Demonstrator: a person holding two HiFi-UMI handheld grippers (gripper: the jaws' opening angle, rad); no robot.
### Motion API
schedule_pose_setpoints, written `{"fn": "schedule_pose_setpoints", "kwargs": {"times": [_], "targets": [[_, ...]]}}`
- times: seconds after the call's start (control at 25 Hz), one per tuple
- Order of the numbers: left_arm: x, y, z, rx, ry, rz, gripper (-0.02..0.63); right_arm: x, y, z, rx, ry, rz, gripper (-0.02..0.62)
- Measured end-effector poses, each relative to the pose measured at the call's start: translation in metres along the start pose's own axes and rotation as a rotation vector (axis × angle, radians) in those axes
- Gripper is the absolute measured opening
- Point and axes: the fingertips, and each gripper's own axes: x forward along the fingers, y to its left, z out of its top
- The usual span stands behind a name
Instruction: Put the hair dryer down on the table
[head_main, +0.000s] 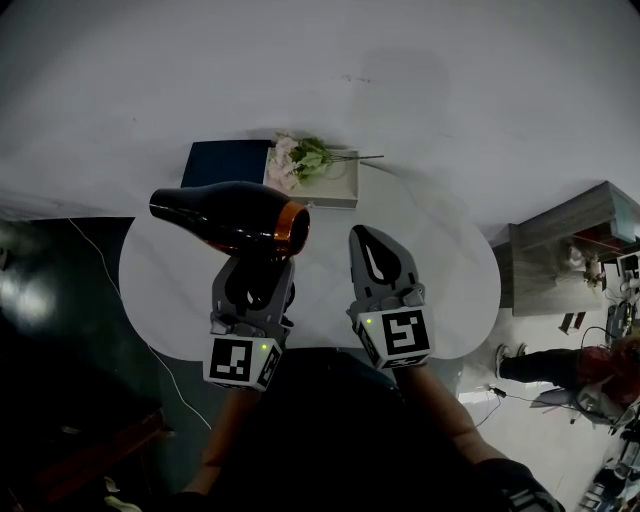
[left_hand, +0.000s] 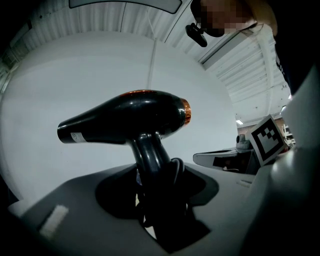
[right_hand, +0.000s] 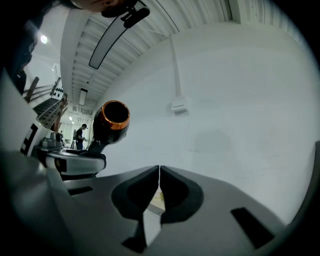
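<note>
hair dryer (head_main: 230, 212) grasped by handle in my left claw (head_main: 255, 275), nozzle off to its left, my right claw (head_main: 370, 240) clenched empty alongside, table (head_main: 450, 290) below

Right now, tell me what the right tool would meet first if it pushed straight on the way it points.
Probably nothing near: the right tool aims level at the bare white wall. The flowers sit lower, likely under its line, though depth is unclear.
</note>
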Motion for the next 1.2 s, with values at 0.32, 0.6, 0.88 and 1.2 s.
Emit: {"fn": "schedule_pose_setpoints", "kwargs": {"times": [0.32, 0.6, 0.88, 1.2], "targets": [[0.018, 0.007, -0.038, -0.024, 0.068, -0.034, 0.224, 0.010, -0.012, -0.021, -0.025, 0.036, -0.051, 0.014], [0.031, 0.011, -0.079, -0.048, 0.146, -0.046, 0.224, 0.021, -0.014, -0.044, -0.034, 0.058, -0.048, 0.014], [0.040, 0.006, -0.114, -0.079, 0.215, -0.072, 0.224, 0.027, -0.014, -0.066, -0.034, 0.107, -0.051, 0.014], [0.054, -0.002, -0.161, -0.126, 0.325, -0.097, 0.224, 0.030, -0.021, -0.084, -0.025, 0.151, -0.073, 0.014]]}}
